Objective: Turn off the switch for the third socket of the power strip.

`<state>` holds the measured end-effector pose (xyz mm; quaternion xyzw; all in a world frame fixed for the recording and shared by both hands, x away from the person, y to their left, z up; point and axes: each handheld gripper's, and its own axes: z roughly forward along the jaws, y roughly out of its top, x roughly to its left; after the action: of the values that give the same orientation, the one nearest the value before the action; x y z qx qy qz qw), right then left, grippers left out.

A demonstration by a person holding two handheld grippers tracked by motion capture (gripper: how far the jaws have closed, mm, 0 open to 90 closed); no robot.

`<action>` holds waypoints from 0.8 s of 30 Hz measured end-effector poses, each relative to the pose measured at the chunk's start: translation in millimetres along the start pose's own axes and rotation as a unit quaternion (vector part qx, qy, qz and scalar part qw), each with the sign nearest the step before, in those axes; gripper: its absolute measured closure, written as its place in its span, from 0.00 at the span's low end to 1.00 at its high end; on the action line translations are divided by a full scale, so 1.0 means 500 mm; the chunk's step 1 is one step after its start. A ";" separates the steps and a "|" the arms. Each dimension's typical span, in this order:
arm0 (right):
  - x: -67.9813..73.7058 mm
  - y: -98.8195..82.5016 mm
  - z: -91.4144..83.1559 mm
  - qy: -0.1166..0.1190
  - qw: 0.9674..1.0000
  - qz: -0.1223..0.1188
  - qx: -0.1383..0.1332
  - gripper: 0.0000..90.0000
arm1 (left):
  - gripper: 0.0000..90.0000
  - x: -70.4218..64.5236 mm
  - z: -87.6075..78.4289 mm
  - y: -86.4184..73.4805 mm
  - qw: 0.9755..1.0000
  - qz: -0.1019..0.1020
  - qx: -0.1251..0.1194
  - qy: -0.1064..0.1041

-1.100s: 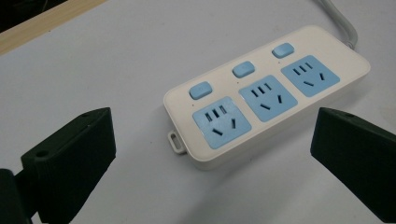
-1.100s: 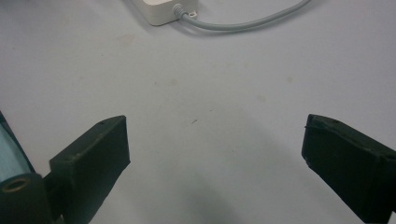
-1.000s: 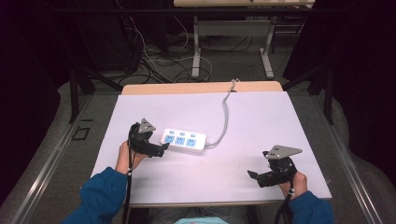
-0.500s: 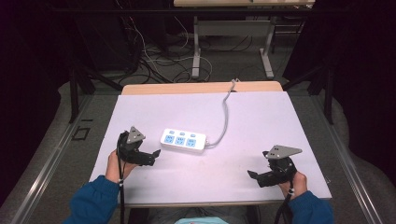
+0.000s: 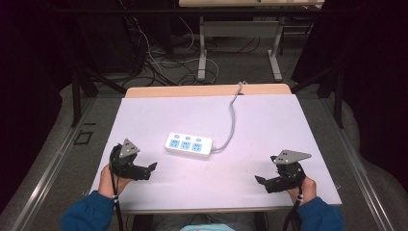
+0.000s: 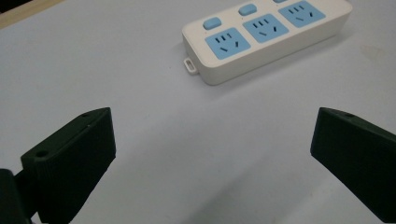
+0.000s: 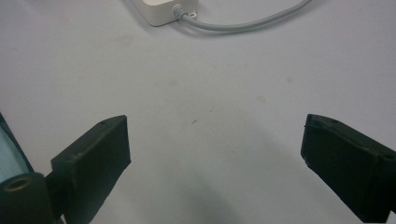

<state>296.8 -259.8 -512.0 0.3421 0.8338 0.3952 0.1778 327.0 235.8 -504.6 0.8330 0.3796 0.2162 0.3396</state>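
Power strip lies flat near the middle of the worktop, sockets up, long axis roughly parallel to the near edge. Its grey cord leaves the right-hand end and runs off over the far edge.

Left gripper sits near the near-left corner, fingers spread wide and grasping nothing; in the left gripper view the strip's free end, with its small hanging tab, lies ahead and well apart from the fingers. Right gripper sits near the near-right corner, fingers likewise spread and empty; the right gripper view shows the cord end of the strip far ahead.

Judgement: the step in hand looks like an approach to the strip, left gripper nearest.

Notes for doing it well:
- Close across the short width of the body, not the length; the spread looks ample for that.
- Come in low and level at the free end, so both fingers meet the side walls squarely.
- Keep off the switches and socket faces.
- Cord may drag or pivot the strip; steady the cord end with the right gripper if it swings.
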 end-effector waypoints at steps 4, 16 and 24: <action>0.000 0.000 0.000 -0.001 1.000 -0.001 -0.001 0.09 | 0.00 -0.003 -0.009 -0.012 1.000 -0.005 -0.001 0.001; -0.001 0.000 0.000 -0.001 1.000 -0.005 0.000 0.09 | 0.00 -0.011 -0.029 -0.041 1.000 0.003 -0.004 0.003; 0.000 0.000 0.000 -0.001 1.000 -0.004 -0.001 0.09 | 0.00 -0.016 -0.036 -0.059 1.000 0.006 -0.006 0.005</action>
<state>296.9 -259.5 -512.0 0.3389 0.8347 0.3949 0.1803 296.4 251.0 -514.8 0.8322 0.3746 0.2246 0.3415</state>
